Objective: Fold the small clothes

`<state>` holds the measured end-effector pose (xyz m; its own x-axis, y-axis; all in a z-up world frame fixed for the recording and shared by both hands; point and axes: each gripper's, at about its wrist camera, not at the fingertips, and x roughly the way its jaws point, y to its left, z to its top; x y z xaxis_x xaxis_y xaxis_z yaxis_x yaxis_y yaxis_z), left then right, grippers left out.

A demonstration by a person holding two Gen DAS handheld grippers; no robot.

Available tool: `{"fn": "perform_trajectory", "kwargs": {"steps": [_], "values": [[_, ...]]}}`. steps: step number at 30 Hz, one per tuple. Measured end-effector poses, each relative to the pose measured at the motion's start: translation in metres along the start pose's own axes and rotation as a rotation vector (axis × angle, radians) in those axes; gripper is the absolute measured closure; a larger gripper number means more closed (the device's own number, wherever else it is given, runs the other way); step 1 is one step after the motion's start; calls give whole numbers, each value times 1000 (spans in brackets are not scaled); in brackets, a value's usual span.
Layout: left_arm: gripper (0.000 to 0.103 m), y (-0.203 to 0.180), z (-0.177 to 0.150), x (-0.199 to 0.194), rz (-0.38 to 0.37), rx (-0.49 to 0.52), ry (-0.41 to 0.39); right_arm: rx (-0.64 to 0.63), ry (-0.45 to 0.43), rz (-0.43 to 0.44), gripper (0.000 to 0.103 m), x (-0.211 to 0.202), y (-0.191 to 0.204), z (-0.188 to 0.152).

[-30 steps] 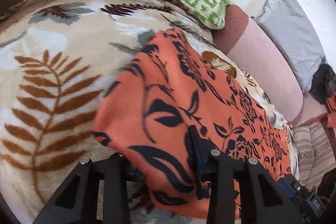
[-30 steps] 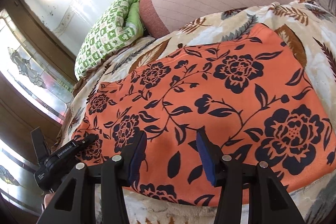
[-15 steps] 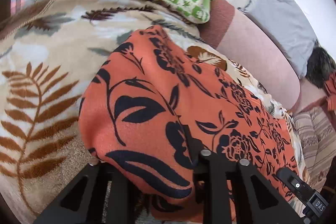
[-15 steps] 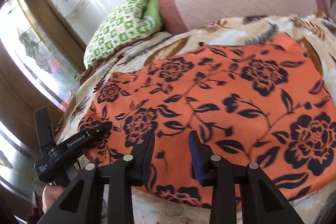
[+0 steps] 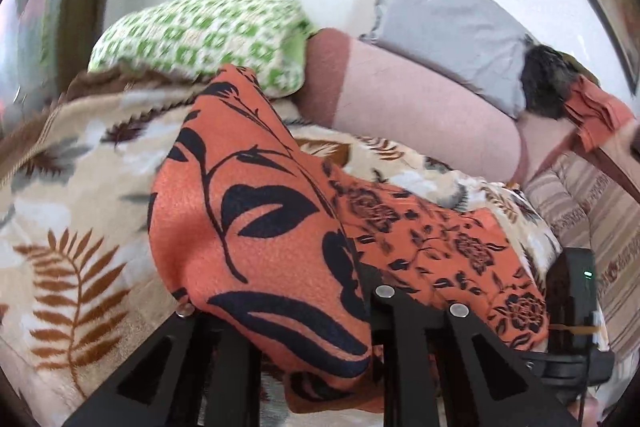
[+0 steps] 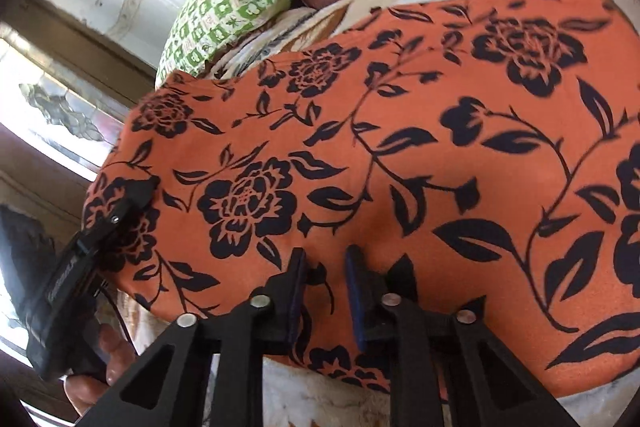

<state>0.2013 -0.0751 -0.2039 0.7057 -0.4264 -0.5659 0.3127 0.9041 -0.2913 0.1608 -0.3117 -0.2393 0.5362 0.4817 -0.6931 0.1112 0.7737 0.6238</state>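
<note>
An orange cloth with black flowers (image 5: 248,211) lies on a leaf-patterned blanket (image 5: 72,211). My left gripper (image 5: 280,307) is closing, shut on the cloth's left end. That end hangs lifted in a ridge and drapes over the fingertips. In the right wrist view the cloth (image 6: 400,131) spreads wide, and the left gripper (image 6: 112,219) bites its far left corner. My right gripper (image 6: 326,267) is closing at the near edge, cloth lying between its blue pads (image 6: 354,279) with a narrow gap still showing. The right gripper's body (image 5: 576,291) shows at the cloth's other end.
A green checked pillow (image 5: 200,35), a pink bolster (image 5: 420,107) and a grey pillow (image 5: 448,27) line the far side by the wall. A striped cushion (image 5: 600,207) sits at the right. A person's hand (image 6: 108,355) holds the left gripper. A window frame (image 6: 60,99) stands on the left.
The left gripper closed on the cloth's end and raised it off the blanket. The right gripper dropped onto the near edge and its jaws narrowed.
</note>
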Motion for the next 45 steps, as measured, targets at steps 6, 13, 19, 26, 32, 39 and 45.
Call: {"fn": "perform_trajectory", "kwargs": {"steps": [6,13,19,26,32,39,45], "values": [[85,-44,10,-10,-36,91,-5,102,-2,106,80,-20,-22,6],[85,-120,17,1,-82,221,36,219,-277,110,78,-104,-79,26],[84,-201,-10,48,-137,317,155,393,-438,92,78,-165,-153,31],[31,-251,-58,94,-189,395,314,487,-520,95,78,-205,-203,31],[24,-235,-33,36,-259,428,220,457,-508,102,78,-206,-197,35],[21,-162,0,13,28,381,129,262,-468,195,78,-189,-132,38],[21,-118,-11,41,143,304,227,107,-324,298,78,-147,-71,27]]}}
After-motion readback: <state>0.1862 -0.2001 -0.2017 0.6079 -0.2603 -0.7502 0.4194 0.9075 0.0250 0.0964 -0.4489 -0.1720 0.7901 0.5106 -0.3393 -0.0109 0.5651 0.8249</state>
